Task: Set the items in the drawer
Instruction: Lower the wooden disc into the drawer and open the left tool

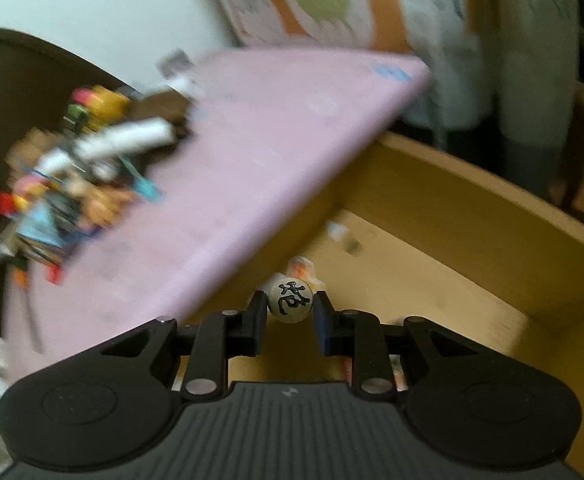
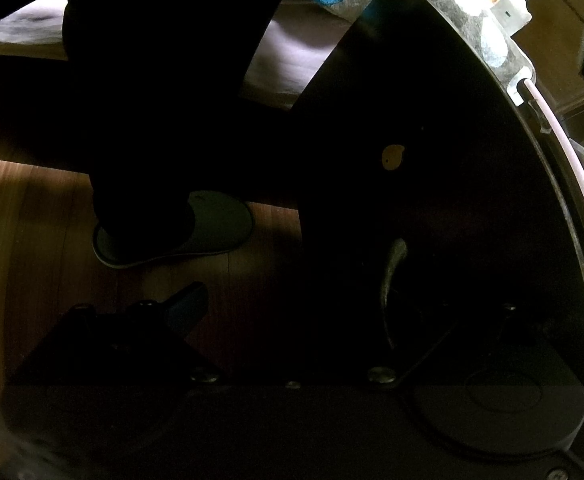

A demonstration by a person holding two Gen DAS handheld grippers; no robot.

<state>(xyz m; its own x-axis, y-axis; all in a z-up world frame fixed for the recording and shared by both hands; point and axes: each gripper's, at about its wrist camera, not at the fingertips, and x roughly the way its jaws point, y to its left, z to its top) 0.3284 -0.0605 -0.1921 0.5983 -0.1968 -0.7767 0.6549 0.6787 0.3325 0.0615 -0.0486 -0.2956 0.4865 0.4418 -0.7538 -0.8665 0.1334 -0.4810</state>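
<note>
In the left wrist view my left gripper [image 1: 290, 307] is shut on a small cream ball with a black character [image 1: 290, 298]. It holds the ball over the open wooden drawer [image 1: 432, 280], near its left wall. A small pale figure [image 1: 302, 267] lies in the drawer just beyond the ball. A blurred heap of colourful toys [image 1: 80, 168] sits on the pink tabletop [image 1: 252, 152]. In the right wrist view my right gripper is in deep shadow beside the dark drawer front [image 2: 432, 160] with its metal handle [image 2: 392, 276]. One blue-padded finger [image 2: 186, 310] shows; the other is hidden.
The person's leg and grey slipper [image 2: 196, 232] stand on the wooden floor [image 2: 20, 220] left of the drawer front. A grey rug [image 2: 472, 16] and papers lie beyond. A small white piece [image 1: 338, 232] lies on the drawer bottom. A wall poster [image 1: 312, 4] hangs behind the table.
</note>
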